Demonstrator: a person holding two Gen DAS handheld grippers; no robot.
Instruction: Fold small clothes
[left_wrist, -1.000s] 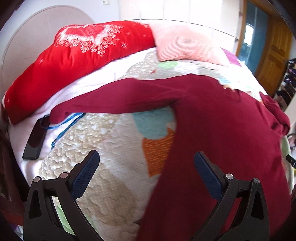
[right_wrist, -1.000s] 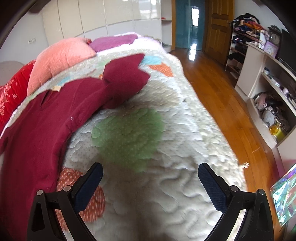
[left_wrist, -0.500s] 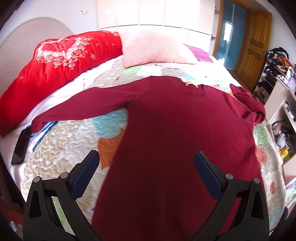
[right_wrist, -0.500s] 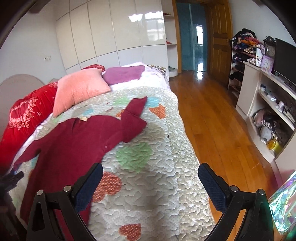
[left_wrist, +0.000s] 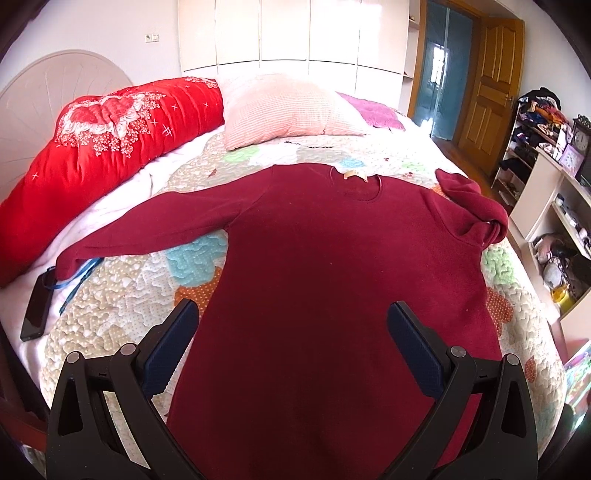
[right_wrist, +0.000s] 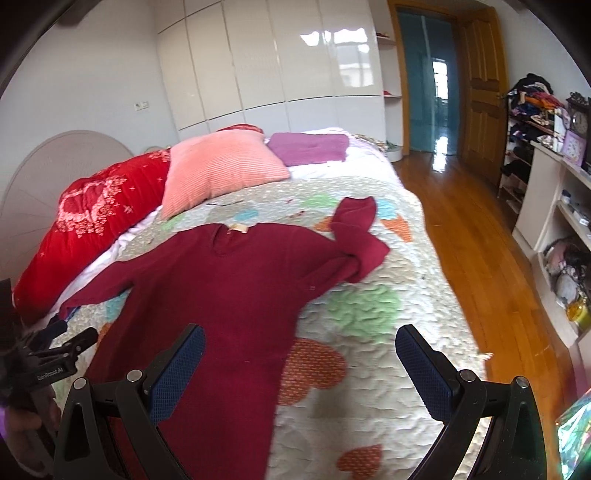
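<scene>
Between and beyond the left gripper's (left_wrist: 293, 328) wide-apart jaws, the maroon sweater (left_wrist: 332, 258) lies flat on the bed (left_wrist: 122, 295) (one sleeve folded); the right gripper's (right_wrist: 299, 354) jaws gape, holding nothing.

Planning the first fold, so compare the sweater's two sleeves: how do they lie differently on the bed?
The sleeve toward the red bolster lies stretched out straight and flat; the sleeve toward the doorway is doubled back on itself in a bunched fold. The straight sleeve's cuff rests by a black phone and blue cord; the folded one's cuff points toward the pillows. Both belong to the same dark red sweater, and neither is gripped.
</scene>
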